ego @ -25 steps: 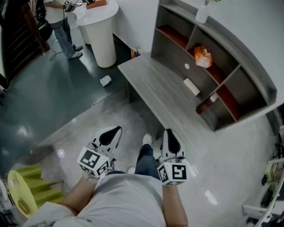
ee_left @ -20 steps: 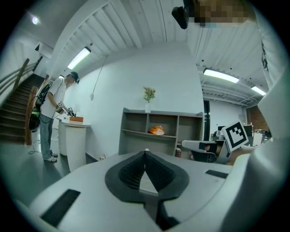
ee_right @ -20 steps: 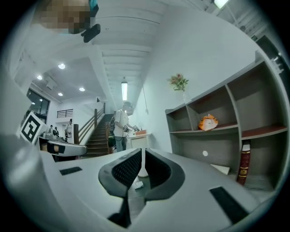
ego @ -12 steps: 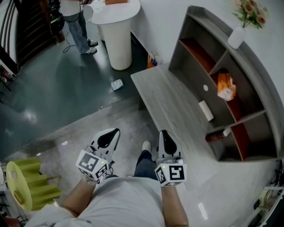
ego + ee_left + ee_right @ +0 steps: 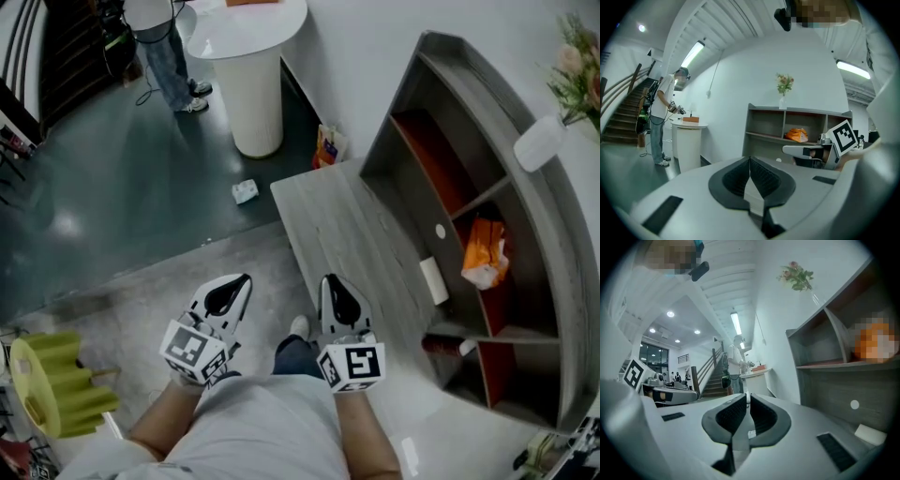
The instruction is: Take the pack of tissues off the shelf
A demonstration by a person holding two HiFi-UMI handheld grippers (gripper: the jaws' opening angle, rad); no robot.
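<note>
Head view: the orange pack of tissues (image 5: 485,253) lies in a middle compartment of the grey shelf (image 5: 441,66), against the wall; its long axis runs roughly along the shelf's length, paler end toward the near side; it sits well apart from both grippers, ahead and to the right across the wooden bench (image 5: 337,220); the left gripper (image 5: 242,281) and right gripper (image 5: 328,281) each have jaws pressed together, holding nothing.
</note>
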